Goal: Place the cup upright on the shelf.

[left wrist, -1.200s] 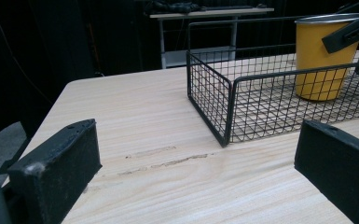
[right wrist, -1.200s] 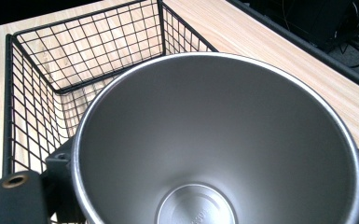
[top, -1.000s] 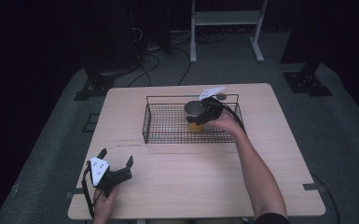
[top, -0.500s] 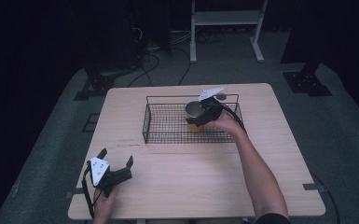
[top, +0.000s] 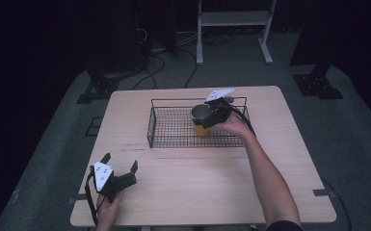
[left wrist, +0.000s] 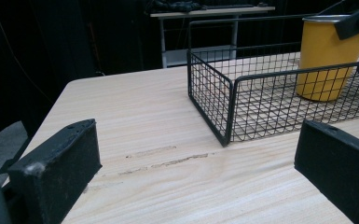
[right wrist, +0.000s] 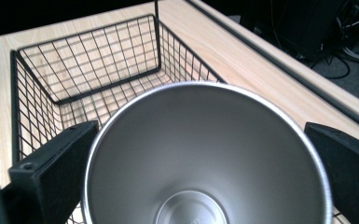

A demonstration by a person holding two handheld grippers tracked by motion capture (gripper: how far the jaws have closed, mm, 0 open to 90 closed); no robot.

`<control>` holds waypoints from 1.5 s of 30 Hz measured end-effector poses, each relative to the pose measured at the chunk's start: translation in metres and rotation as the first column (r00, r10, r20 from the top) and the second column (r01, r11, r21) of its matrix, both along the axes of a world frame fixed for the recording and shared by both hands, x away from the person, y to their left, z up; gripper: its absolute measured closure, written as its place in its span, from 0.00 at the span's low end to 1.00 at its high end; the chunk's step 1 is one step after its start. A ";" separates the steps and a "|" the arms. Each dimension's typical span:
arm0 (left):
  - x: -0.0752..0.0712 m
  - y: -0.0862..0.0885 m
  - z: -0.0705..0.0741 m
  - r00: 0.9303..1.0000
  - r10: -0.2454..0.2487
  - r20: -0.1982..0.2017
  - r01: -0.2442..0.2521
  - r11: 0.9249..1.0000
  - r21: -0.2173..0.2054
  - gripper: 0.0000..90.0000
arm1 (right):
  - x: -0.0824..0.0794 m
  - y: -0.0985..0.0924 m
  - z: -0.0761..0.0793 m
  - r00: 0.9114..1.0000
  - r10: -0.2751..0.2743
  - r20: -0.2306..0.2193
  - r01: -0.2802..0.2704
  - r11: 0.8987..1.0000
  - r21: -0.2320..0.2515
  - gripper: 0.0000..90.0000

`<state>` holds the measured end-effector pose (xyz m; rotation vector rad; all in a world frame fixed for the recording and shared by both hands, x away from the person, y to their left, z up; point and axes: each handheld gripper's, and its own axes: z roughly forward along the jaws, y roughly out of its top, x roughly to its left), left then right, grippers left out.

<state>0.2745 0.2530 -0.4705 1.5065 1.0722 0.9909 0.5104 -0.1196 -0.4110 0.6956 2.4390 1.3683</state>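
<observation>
Over on the left, the left gripper (top: 120, 174) is held low near the front-left corner of the table (top: 183, 192), jaws spread wide with nothing between them; in the left gripper view just bare wood is seen in the gap. A couple of faint scuff marks (left wrist: 163, 156) can be spotted on the tabletop ahead of it. Moving toward the middle, a black wire basket (top: 166, 130) is sat on the far half of the table, well apart from that gripper. Inside the basket, toward its right end, a yellow cup (top: 201, 129) with a shiny steel inside is stood upright on the mesh floor. The right gripper (top: 207, 115) is positioned at the cup's rim, jaws on either side of it; whether the cup is actually squeezed or the jaws are just loose around it can't really be told.
</observation>
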 end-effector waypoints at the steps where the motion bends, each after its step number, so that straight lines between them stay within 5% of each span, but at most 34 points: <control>1: 0.000 0.000 0.000 1.000 0.000 0.000 0.000 1.000 0.000 0.00 | 0.000 -0.001 0.001 1.000 -0.002 0.003 0.002 1.000 0.007 0.00; 21: -0.001 0.000 0.000 1.000 -0.002 0.004 0.002 1.000 0.000 0.00 | -0.013 -0.020 0.029 0.998 -0.043 0.041 0.038 0.991 0.126 0.00; 45: -0.001 -0.001 0.000 1.000 0.001 0.003 -0.001 1.000 0.005 0.00 | -0.044 -0.044 0.049 0.998 -0.016 0.059 0.009 0.991 0.130 0.00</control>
